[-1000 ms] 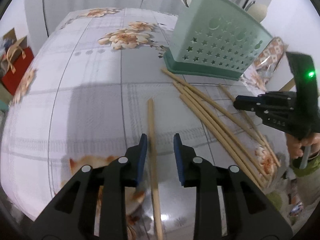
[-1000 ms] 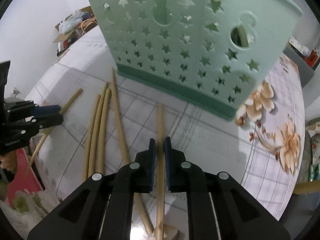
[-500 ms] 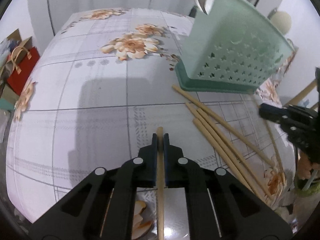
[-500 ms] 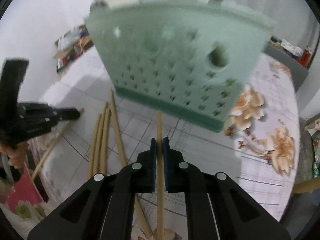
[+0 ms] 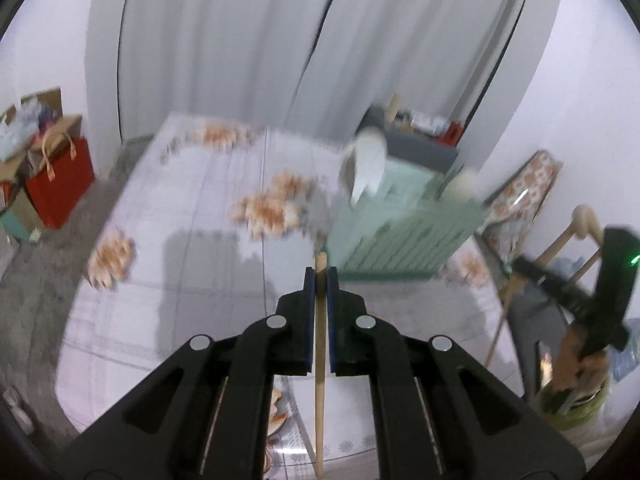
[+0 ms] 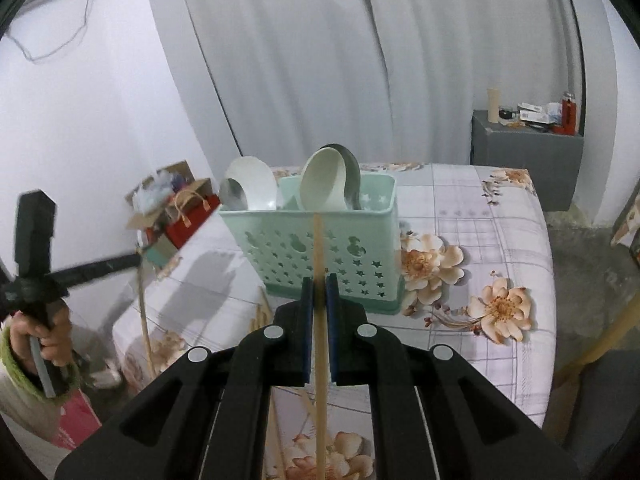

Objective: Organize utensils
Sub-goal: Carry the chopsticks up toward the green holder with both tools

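My left gripper [image 5: 320, 276] is shut on a wooden chopstick [image 5: 319, 400] and holds it above the table, its tip just past the pads. The mint-green utensil holder [image 5: 404, 236] stands ahead and to the right, blurred. My right gripper [image 6: 319, 284] is shut on a second chopstick [image 6: 318, 248], which points at the holder [image 6: 360, 256] in front of it. White and metal spoons [image 6: 324, 184] stand in the holder. Each wrist view shows the other gripper [image 6: 134, 258] at its edge, with its chopstick [image 6: 144, 320] hanging down. Several loose chopsticks [image 6: 260, 316] lie on the table.
The table [image 6: 500, 240] has a floral cloth. Off its left side stand a red bag [image 5: 60, 184] and boxes on the floor. A grey cabinet [image 6: 524, 156] is behind the table and a wooden chair [image 5: 576, 232] to the right. White curtains hang behind.
The left gripper closed on its chopstick. Both grippers then lifted their chopsticks off the table and tilted upward, so the holder's top and the spoons came into view.
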Tool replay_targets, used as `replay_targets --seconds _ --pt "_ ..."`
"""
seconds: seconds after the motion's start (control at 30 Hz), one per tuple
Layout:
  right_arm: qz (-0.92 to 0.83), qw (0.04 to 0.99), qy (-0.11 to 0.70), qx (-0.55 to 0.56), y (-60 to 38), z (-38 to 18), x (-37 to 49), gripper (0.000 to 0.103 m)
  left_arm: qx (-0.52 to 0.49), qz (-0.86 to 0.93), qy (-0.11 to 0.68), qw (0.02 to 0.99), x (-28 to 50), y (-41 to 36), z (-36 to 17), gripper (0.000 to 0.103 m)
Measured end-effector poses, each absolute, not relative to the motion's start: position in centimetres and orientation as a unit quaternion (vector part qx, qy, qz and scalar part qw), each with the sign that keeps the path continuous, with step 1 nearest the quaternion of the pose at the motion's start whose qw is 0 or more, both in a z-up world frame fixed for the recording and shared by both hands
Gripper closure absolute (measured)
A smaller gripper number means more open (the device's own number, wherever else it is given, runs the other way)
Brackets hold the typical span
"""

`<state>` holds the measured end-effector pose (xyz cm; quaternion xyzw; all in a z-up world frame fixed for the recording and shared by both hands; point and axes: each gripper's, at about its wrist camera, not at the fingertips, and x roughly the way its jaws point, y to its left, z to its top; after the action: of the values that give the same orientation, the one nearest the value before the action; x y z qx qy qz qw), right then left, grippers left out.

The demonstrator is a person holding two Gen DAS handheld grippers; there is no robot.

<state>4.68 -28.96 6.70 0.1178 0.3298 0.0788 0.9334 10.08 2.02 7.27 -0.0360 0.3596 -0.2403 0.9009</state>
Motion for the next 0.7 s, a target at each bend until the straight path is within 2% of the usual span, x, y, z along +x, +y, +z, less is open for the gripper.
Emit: replay_targets --seconds 0.17,0.43,0.53,0.7 --pt "0.067 0.934 0.325 0.135 -29.4 6.3 4.4 0.096 -0.051 -0.265 0.298 0.916 9.7 2.0 12.6 0.099" --pt "0.066 0.93 0.328 0.151 -30.0 5.7 4.5 0.096 -0.051 -0.333 0.146 0.93 9.3 -2.9 22.1 0.099" --pt "0.07 0.929 0.327 0.158 -30.1 5.6 4.4 0.096 -0.048 -0.332 0.099 0.937 10.2 -5.6 24.0 0.099" --pt "0.074 0.929 0.323 0.166 -30.5 5.7 4.2 0.096 -0.048 -0.323 0.081 0.942 12.9 -9.6 23.7 0.099"
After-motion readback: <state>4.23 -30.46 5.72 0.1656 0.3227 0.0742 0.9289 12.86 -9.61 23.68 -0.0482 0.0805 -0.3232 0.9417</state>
